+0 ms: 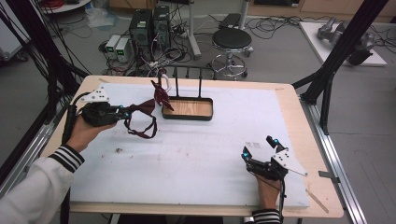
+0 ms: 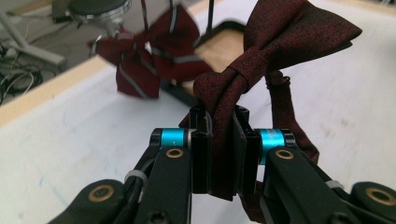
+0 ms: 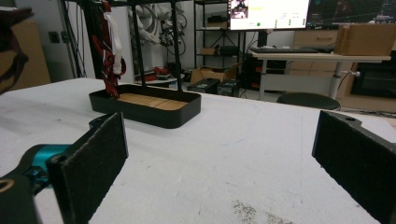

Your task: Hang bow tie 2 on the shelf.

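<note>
Left gripper (image 1: 122, 113) pinches bow tie (image 1: 140, 109) at knot; right gripper (image 1: 259, 148) spread, empty. Lift strap clear, then carry toward rack (image 1: 187, 108) at one o'clock.

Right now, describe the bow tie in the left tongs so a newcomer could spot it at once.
Start at the white table and find the black stand with a wooden tray near its far edge. Just left of it, the left tongs are shut on a plain dark red bow tie whose strap loop dangles below. Unlike the striped tie hanging on the stand, it has no stripes.
</note>
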Action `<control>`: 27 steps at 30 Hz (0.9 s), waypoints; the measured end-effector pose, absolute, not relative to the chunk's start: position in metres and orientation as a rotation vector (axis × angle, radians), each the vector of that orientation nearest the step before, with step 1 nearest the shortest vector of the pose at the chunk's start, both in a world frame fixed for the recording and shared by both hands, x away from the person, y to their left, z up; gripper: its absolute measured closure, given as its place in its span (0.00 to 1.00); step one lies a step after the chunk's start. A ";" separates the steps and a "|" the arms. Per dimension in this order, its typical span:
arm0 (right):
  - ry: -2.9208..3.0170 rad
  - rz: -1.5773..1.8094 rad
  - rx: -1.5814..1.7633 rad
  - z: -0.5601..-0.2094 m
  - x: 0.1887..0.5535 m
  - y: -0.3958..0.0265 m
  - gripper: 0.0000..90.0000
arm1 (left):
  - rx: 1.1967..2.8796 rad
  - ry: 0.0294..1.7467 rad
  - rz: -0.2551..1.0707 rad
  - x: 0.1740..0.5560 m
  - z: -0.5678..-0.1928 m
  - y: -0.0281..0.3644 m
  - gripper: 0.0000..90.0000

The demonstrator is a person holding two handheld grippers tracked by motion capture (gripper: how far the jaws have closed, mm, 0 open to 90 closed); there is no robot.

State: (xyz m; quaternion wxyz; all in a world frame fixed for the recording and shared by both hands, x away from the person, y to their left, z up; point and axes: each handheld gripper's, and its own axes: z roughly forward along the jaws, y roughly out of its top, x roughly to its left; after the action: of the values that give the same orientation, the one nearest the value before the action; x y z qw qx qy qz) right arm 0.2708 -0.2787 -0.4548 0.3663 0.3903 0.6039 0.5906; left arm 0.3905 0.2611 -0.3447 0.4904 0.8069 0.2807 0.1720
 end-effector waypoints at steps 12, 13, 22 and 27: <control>1.552 1.520 1.006 -0.455 0.271 -0.279 0.03 | 1.850 0.692 0.440 0.394 -0.330 0.242 0.89; 1.553 1.522 1.006 -0.455 0.270 -0.279 0.03 | 1.847 0.693 0.439 0.395 -0.330 0.241 0.89; 1.554 1.522 1.005 -0.455 0.270 -0.279 0.03 | 1.766 0.720 0.455 0.401 -0.325 0.222 0.89; 1.553 1.522 1.006 -0.455 0.270 -0.279 0.03 | 1.720 0.735 0.470 0.403 -0.323 0.210 0.89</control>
State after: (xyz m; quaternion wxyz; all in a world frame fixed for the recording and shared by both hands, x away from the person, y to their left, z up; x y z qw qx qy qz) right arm 0.2704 -0.2788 -0.4549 0.3641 0.3910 0.6037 0.5917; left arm 0.4030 0.2097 -0.3231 0.5700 0.7327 0.3133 0.2004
